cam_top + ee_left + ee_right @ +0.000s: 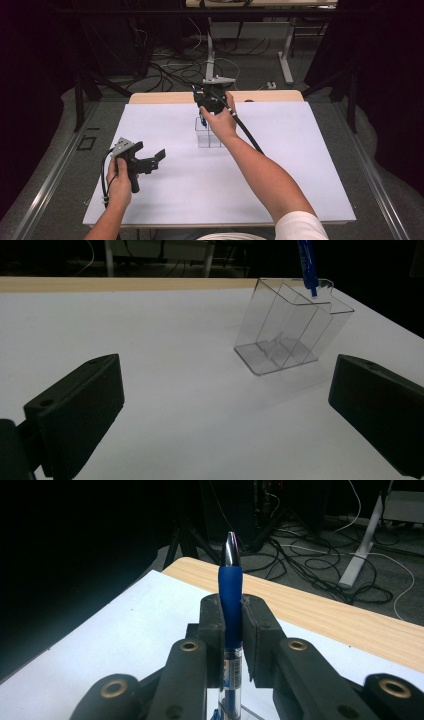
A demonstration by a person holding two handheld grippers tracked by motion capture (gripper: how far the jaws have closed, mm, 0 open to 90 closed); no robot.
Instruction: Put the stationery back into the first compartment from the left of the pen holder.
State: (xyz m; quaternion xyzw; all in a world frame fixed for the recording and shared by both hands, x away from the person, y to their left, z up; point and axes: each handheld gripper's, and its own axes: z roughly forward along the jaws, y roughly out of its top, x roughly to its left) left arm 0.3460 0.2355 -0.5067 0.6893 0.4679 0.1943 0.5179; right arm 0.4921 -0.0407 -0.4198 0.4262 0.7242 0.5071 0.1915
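Observation:
A blue pen (230,580) with a clear barrel stands between the pads of my right gripper (232,625), which is shut on it. In the high view that gripper (203,116) hangs over a clear plastic holder (208,137) with several compartments, near the middle of the white sheet. The left gripper view has the pen (308,265) coming down from above, its lower end at the rim of the holder (285,330); whether it is inside I cannot tell. My left gripper (152,159) stands open at the left of the sheet, its jaws (225,405) wide apart and empty.
The white sheet (280,165) covers most of a wooden table (270,96), whose far edge shows bare. Behind the table, cables and metal stand legs (210,55) lie on the dark floor. A person's forearms come in from the bottom.

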